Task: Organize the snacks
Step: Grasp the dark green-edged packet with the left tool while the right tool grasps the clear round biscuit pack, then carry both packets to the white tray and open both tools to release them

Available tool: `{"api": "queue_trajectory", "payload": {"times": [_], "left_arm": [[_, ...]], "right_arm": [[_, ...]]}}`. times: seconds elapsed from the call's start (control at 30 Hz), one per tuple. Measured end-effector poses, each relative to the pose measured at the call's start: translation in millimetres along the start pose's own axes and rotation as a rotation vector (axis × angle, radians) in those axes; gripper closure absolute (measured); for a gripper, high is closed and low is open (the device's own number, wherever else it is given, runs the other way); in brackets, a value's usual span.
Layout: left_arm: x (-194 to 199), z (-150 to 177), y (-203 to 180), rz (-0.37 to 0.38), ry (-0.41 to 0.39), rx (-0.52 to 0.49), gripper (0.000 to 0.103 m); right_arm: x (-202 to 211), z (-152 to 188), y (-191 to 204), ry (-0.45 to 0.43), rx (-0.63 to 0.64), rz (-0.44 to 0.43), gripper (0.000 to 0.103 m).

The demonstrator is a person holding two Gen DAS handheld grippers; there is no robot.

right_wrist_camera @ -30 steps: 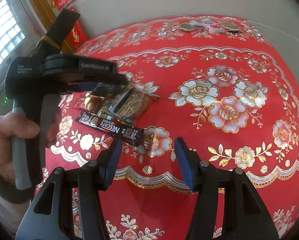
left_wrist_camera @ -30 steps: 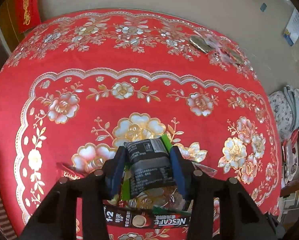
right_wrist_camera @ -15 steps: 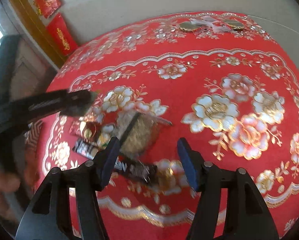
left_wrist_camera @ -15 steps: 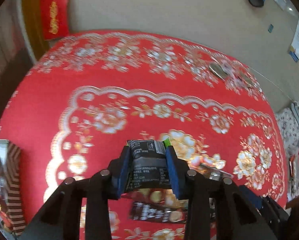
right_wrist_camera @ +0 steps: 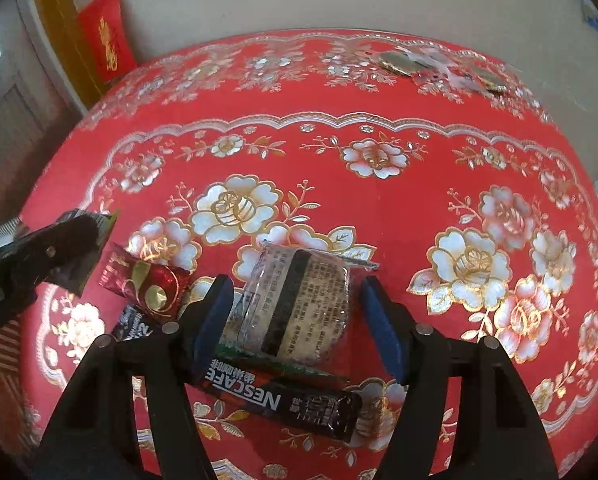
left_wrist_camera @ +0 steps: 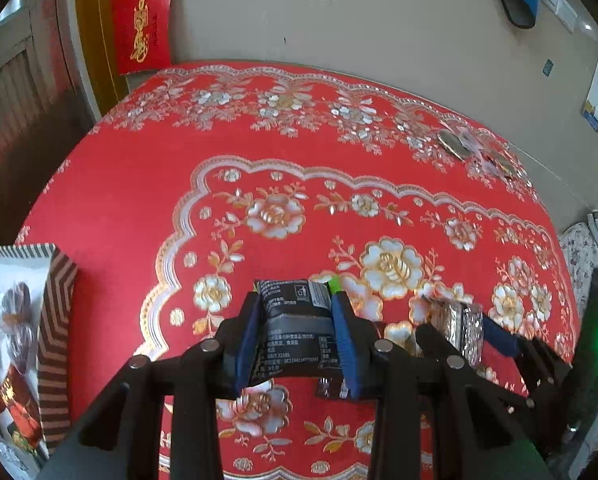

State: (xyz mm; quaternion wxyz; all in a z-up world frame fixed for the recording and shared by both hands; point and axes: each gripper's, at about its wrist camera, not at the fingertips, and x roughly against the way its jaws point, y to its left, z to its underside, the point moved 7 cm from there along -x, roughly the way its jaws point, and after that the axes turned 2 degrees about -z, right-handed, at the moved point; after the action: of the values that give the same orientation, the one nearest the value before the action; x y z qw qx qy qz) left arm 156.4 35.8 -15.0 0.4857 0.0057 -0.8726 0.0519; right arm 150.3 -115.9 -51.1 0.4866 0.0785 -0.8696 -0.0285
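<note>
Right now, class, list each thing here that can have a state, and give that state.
left gripper: shut on black packet.
black packet: gripped, lifted off the table.
right gripper: open, straddling clear-wrapped cake.
clear-wrapped cake: lying flat, sealed.
Nescafe stick: lying flat, sealed.
red candy packet: lying flat.
striped box: open, snacks inside.

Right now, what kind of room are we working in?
Most likely a home dining or living room. A round table wears a red floral tablecloth, a red banner with gold lettering hangs on the wall, and loose snacks such as a coffee sachet lie on the cloth.
</note>
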Motion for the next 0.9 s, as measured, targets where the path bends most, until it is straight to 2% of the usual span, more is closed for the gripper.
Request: {"api": "queue_trajectory", "payload": {"times": [0.03,0.1,0.13,0.2,0.27,0.5,0.9], "left_arm": [[0.4,2.7,0.9,0.000,0.003,-0.002,0.064],[3.2,7.4,4.1,-0.002,0.003,-0.004,0.064],[4.8,9.4,5.8,-0.001,0.003,-0.003,0.064],[6.6,10.9,7.2,0.004,0.001,0.001,0.064],[10.0,14.2,10.3,0.007,-0.004,0.003,0.064],[26.1,27.3,16.1,-0.007,-0.033,-0.007,0.064],[56.3,52.5,34.7,-0.064,-0.091,-0.017,0.064]], "right_arm": [[-0.4,0.5,1.3,-0.006,0.024,0.008,0.039],[1.4,2.0,-0.4,-0.015,0.040,0.015,0.050],[3.2,2.2,-3.5,-0.017,0.031,0.011,0.051],[8.0,5.3,-10.4,-0.022,0.012,-0.022,0.051],[9.7,8.6,-13.7,-0.027,0.019,-0.008,0.052],[31.1,25.3,-15.0,-0.048,0.015,-0.051,0.052],[77.3,49.5,26.1,-0.109,0.069,-0.135,0.052]]}}
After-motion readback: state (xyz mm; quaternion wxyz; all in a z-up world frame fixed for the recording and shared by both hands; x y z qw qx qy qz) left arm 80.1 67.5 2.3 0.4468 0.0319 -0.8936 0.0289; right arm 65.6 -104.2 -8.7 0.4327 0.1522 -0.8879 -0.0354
